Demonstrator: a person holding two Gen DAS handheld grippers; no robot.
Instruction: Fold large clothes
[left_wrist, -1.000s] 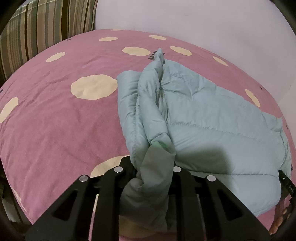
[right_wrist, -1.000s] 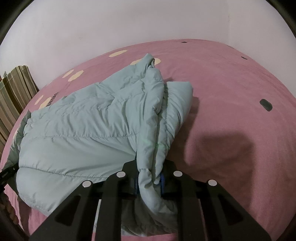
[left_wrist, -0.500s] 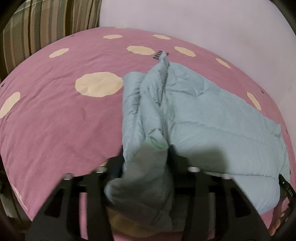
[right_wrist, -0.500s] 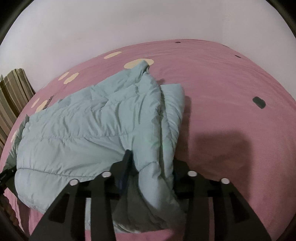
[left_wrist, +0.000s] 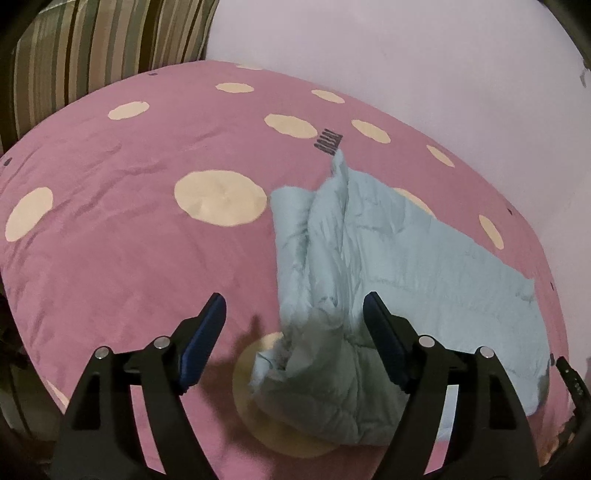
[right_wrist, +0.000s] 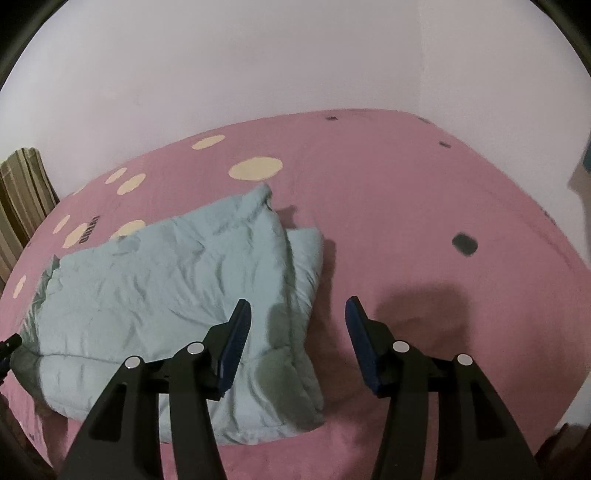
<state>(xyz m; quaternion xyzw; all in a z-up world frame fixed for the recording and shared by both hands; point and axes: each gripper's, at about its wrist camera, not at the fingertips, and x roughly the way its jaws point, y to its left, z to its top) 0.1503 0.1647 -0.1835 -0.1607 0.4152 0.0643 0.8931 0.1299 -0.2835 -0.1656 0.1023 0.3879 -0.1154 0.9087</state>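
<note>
Your left gripper (left_wrist: 293, 314) and right gripper (right_wrist: 297, 317) are both opening, nothing pinched; the jacket (right_wrist: 177, 295) sits folded near the bed's (right_wrist: 424, 206) front edge, probably needs another fold.

Bed (left_wrist: 122, 258), one, beneath my two claws: covered edge to edge in a pink spread printed with cream ovals of mixed size, a few small dark marks and a short line of dark lettering (too small for me to read). Spread lightly creased. Lying directly on it: one pale blue-green quilted jacket (right_wrist: 159, 291), folded into a thick bundle, flat on the cover, one corner reaching up beside the lettering (left_wrist: 328, 140).
</note>
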